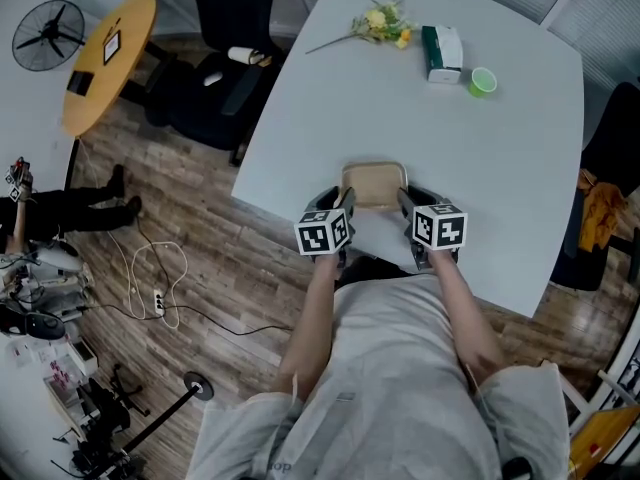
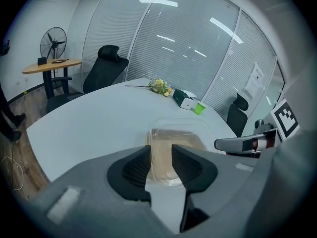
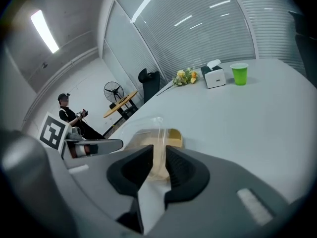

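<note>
Left gripper (image 2: 161, 155) clenched on near-left rim of clear-lidded food container (image 1: 375, 184). Container sits at near edge of white table (image 1: 500, 168), flat. Right gripper (image 3: 159, 155) clenched on its near-right rim. Far side, well apart: flowers (image 1: 380, 23), tissue box (image 1: 441, 52), green cup (image 1: 482, 82).

At the near edge of the table (image 1: 500, 148), a container (image 1: 374, 185). On its left rim the left gripper (image 1: 343, 200), on its right rim the right gripper (image 1: 405, 201). Far across the table, in a row: flowers (image 1: 380, 23) leftmost, a tissue box (image 1: 441, 52) just right of them, a cup (image 1: 482, 82) right of the box and slightly nearer. Beside the table's far left corner, a chair (image 1: 225, 68). Farther left, a round desk (image 1: 108, 58), then a fan (image 1: 48, 35). On the floor left of the table, cables (image 1: 160, 278).
</note>
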{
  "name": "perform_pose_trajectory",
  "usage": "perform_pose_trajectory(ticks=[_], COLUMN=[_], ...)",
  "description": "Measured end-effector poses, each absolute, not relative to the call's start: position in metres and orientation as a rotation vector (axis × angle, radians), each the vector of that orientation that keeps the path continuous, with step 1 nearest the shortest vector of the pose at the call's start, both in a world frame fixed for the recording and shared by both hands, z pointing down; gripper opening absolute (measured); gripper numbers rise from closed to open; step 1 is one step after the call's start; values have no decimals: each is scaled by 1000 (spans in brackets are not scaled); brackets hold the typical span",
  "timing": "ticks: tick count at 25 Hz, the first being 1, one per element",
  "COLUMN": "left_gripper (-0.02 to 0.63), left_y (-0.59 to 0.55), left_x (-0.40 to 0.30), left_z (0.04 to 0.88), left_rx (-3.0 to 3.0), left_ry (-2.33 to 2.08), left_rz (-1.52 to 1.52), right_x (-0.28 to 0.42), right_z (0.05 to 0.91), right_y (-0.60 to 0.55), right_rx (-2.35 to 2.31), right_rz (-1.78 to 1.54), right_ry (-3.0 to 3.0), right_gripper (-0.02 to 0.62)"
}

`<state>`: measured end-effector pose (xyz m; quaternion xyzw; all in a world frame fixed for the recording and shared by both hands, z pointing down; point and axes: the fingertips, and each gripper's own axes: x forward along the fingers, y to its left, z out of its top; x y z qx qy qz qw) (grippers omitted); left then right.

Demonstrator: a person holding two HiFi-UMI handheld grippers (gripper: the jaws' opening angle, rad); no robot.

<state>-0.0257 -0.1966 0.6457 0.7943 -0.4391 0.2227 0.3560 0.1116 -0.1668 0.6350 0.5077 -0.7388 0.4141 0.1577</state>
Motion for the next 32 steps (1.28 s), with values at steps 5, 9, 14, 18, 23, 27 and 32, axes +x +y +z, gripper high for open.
perform_pose_trajectory(ticks=[5,9,14,18,23,27,32], left_gripper=[144,144,144,143,138,132,133], left_y=[-191,-185,-177,-169,-155,-137,-115], left_x=[-34,-47,-56,-47,-41,-38,-36], left_z=[644,640,633,615,591,581,578], left_rx=[2044,2033,2028,2070,2126,2148,2157], left_ry=[-1152,-1168,-1175,-1184,-1199,-1219,-1228], left_rz=[544,530,506,508,512,497,451], right_x=[107,95,89,95,100,103,105], right_z=[631,628,620,606,590,581,573], right_y=[-165,-162,-154,-145,-127,-105,-81], right_rx=[1433,1374,1346,1406,1471,1524,1551], right_rz=[1236,1323,1335,1276,1245,1220,1163], right_ry=[-2148,-2185,-2206,-2209,-2231,-2239,-2254], right_gripper=[67,57,49,48,46,44,49])
